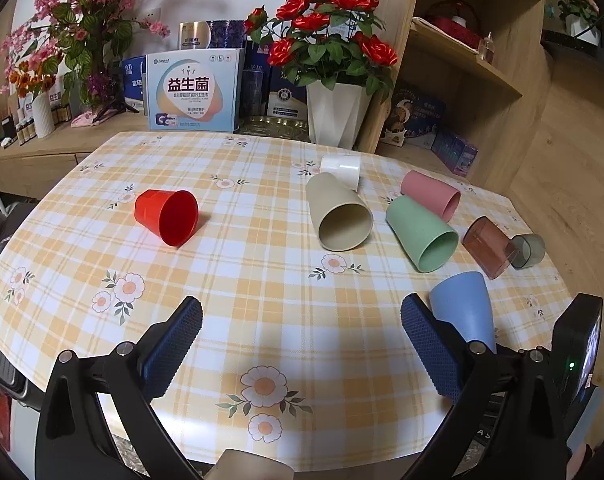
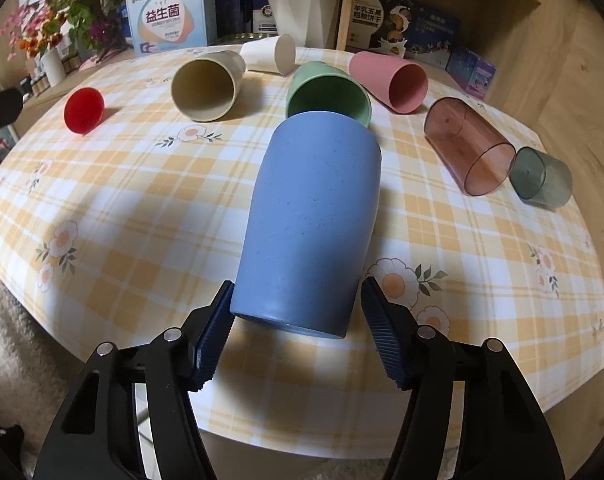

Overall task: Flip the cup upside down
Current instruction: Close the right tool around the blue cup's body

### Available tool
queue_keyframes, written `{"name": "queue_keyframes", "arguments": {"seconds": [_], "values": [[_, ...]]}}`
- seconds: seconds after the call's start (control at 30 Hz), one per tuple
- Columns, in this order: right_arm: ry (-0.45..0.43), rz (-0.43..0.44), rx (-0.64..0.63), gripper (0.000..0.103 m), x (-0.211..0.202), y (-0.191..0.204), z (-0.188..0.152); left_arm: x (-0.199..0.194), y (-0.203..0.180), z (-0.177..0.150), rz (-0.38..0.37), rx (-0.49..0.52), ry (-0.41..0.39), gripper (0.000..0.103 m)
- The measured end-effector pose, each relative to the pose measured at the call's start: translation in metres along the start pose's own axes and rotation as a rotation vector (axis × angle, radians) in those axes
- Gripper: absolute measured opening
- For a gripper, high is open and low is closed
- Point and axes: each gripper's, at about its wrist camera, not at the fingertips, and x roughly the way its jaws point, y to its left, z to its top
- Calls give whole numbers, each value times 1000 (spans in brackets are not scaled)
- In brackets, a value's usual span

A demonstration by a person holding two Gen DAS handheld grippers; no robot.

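Lying on its side near the tabletop's near edge, the blue cup [image 2: 310, 224] looks light, stiff and matte, best pinched across its base. The right tongs [image 2: 297, 312] straddle that base, jaws apart. The left tongs [image 1: 302, 344] gape empty; only their view shows the right tongs' body [image 1: 574, 344].

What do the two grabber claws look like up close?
Both look alike. The left gripper has black plastic arms with triangle-shaped holes, round silver bolts, and dark blue bumpy pads on its fingers. The right gripper has the same black frame and silver bolts, with ridged blue pads. No cables or sleeves show.
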Motion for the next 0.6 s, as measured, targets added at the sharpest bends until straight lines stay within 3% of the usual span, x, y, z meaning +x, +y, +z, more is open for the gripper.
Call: {"name": "queue_keyframes", "arguments": {"seconds": [0.6], "values": [[-98, 69, 113, 54, -26, -30, 2, -7, -7, -1, -11, 15, -9, 97]]}}
